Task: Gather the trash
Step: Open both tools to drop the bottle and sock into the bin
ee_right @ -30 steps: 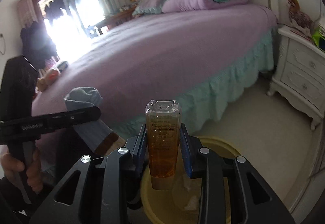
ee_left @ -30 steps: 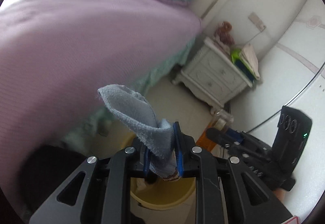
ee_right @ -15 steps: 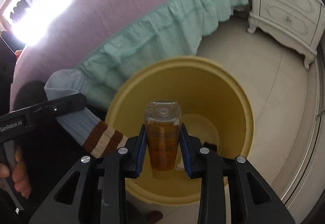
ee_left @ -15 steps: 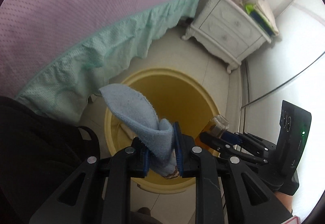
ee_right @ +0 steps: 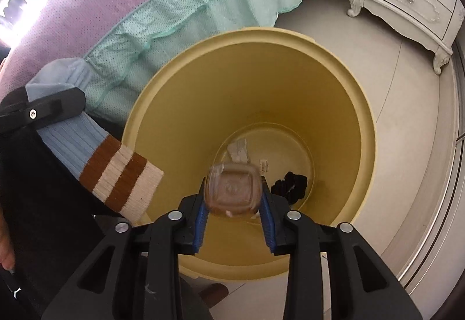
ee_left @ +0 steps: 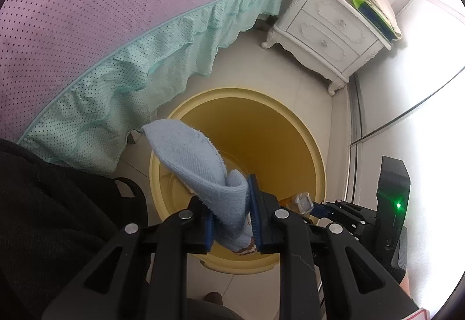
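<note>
both your grippers have dropped from bed height to just over the yellow bin (ee_right: pixel 360 128), and the right gripper (ee_right: pixel 234 214) has just been widening its jaws with the amber bottle (ee_right: pixel 232 189) blurred between the pads. your left gripper (ee_left: pixel 232 221) stays clamped on the blue sock (ee_left: pixel 200 166) at the bin's rim. scraps (ee_right: pixel 287 185) lie on the bin floor.
</note>
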